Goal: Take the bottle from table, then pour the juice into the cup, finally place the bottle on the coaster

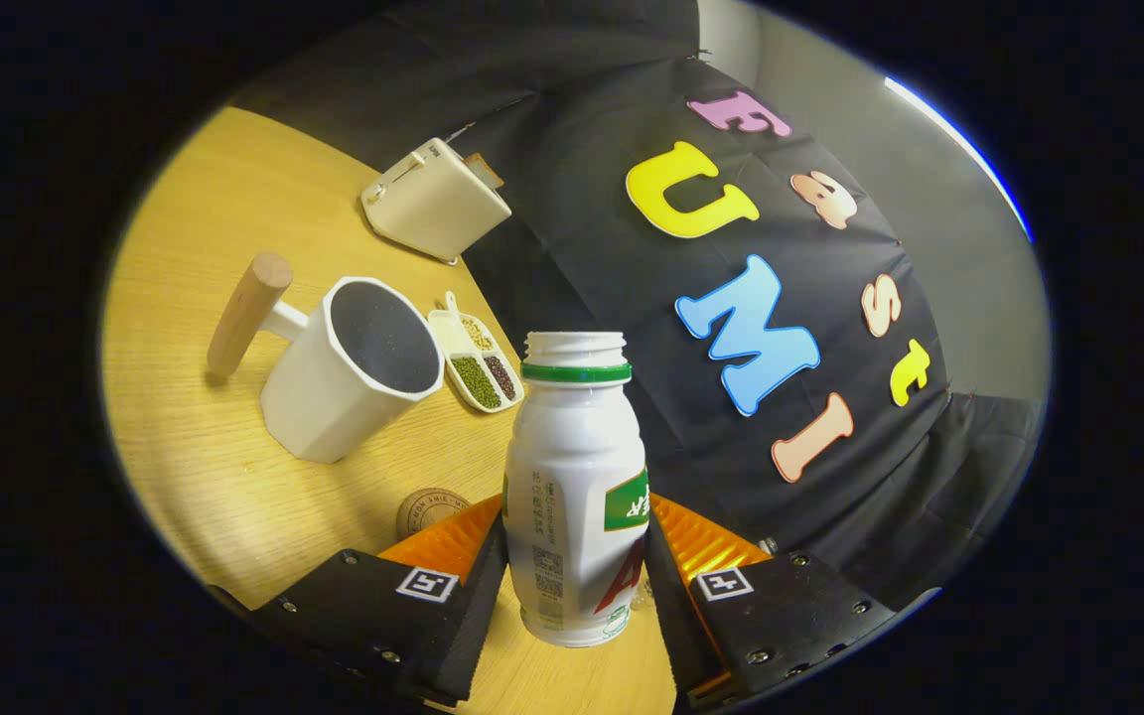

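A white plastic bottle with a green neck ring and no cap sits between my two fingers, and my gripper is shut on its lower body. The view is rolled, so the bottle and table appear tilted. The bottle's base hangs just above the wooden table. Beyond the left finger stands a white cup with a dark inside and a wooden handle. A round brown coaster lies on the table just ahead of the left finger, partly hidden by it.
A small white divided dish with green and dark beans lies right behind the cup. A cream box-shaped appliance stands farther back near the table's rim. The booth's black cloth wall rises beyond the table's curved edge.
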The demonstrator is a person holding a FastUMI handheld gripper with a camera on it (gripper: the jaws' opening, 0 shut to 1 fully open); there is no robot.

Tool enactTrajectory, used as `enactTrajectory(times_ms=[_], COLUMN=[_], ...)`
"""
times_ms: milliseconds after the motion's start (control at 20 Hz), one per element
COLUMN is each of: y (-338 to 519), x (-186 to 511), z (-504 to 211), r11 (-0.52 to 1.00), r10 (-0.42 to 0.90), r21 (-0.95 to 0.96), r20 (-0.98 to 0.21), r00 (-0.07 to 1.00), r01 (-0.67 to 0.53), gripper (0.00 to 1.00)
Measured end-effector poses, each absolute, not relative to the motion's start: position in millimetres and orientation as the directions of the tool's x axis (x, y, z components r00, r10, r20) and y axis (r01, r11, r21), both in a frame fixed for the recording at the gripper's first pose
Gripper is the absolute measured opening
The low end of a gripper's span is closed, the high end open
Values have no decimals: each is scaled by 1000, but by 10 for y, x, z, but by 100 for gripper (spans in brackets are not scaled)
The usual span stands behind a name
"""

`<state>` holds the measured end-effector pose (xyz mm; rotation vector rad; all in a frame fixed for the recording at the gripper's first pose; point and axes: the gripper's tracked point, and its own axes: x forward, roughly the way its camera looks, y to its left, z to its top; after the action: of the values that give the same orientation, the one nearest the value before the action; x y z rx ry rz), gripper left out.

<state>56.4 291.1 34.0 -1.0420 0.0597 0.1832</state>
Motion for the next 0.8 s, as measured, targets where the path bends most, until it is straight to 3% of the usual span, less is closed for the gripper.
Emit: enactTrajectory(times_ms=[800], y=[3042], x=[571], z=[312], r11=[288], r10=[127], r21=[-945], r20=[-124], r00=[984], r01=[-156], gripper=[72])
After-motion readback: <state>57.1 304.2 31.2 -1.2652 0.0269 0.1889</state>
